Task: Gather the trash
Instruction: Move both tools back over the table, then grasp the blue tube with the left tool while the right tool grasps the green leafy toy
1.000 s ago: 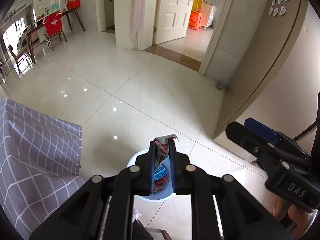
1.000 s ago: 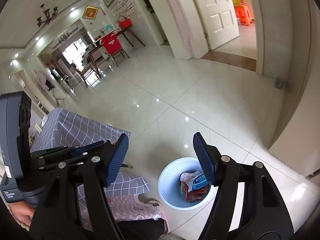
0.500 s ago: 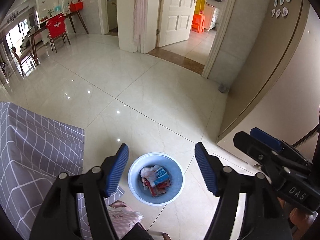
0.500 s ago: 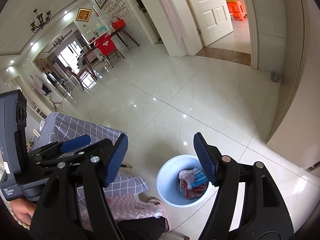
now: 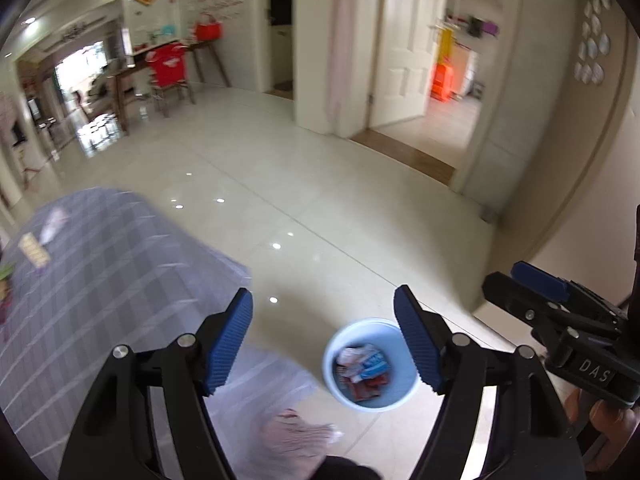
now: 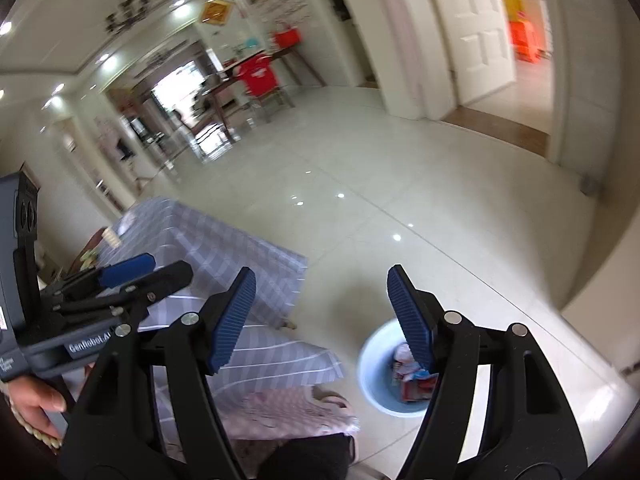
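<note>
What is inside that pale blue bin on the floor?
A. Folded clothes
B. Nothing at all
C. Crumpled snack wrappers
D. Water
C: the pale blue bin holds crumpled snack wrappers in white, blue and red, seen from above between the fingers of the left gripper, whose jaws are opening with nothing between them.

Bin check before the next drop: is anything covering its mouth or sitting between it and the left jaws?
Nothing visible does. The blue bin stands open-topped on bare floor, wrappers inside, below the opening, empty left gripper.

Both wrist views downward — shared bin (image 5: pixel 370 364)
</note>
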Motion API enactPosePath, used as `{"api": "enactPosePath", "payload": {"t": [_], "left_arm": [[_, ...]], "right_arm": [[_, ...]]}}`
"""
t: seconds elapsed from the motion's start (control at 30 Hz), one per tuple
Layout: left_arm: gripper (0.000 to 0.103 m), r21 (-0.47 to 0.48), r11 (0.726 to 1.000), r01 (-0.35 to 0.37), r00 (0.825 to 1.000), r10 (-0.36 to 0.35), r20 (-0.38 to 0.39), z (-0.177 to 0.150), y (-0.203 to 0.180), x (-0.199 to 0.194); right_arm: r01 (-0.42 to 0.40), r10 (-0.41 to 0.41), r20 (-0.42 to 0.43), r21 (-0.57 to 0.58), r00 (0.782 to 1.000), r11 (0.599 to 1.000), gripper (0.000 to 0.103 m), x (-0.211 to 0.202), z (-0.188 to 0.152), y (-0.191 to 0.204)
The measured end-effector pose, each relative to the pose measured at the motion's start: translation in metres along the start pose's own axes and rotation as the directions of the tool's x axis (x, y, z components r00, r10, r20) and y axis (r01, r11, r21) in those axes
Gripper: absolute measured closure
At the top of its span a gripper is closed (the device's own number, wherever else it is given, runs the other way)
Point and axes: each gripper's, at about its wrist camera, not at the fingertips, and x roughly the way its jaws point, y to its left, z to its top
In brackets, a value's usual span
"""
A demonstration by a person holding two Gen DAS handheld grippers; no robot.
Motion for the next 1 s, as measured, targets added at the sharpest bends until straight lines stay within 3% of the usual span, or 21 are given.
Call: {"api": "enactPosePath", "payload": {"t": [0.17, 0.33, 0.43, 0.63, 0.83, 0.97, 1.0], "left_arm": [[0.029, -0.094, 0.992, -0.080, 0.995, 0.085, 0.052, -0.003, 0.080, -0.036], [0.028, -0.175, 0.964, -0.202, 0.975, 0.215, 0.058, -0.020, 0.171, -0.065], [0.028, -0.212, 0.930, -0.301, 0.948, 0.316, 0.036, -0.033, 0.230, -0.078], [0.028, -0.322, 0.861, -0.395, 0.911, 0.412, -0.017, -0.066, 0.334, -0.092], [0.028, -0.344, 0.827, -0.445, 0.891, 0.448, -0.073, -0.088, 0.398, -0.082], [0.041, -0.331, 0.829, -0.452, 0.890, 0.446, -0.097, -0.089, 0.425, -0.068], [0.043, -0.330, 0.835, -0.439, 0.896, 0.431, -0.103, -0.089, 0.433, -0.063]], "right_arm": [[-0.083, 0.081, -0.019, -0.119, 0.997, 0.989, 0.034, 0.019, 0.004, 0.080], [-0.149, 0.138, -0.060, -0.231, 0.989, 0.962, 0.034, 0.045, 0.001, 0.159], [-0.180, 0.161, -0.089, -0.279, 0.983, 0.943, 0.034, 0.064, -0.002, 0.204], [-0.256, 0.208, -0.167, -0.362, 0.964, 0.896, 0.034, 0.112, -0.010, 0.290], [-0.320, 0.228, -0.247, -0.453, 0.942, 0.832, 0.034, 0.165, -0.026, 0.377], [-0.357, 0.246, -0.284, -0.459, 0.927, 0.813, 0.034, 0.196, -0.028, 0.417], [-0.369, 0.253, -0.295, -0.458, 0.921, 0.809, 0.034, 0.204, -0.029, 0.428]]}}
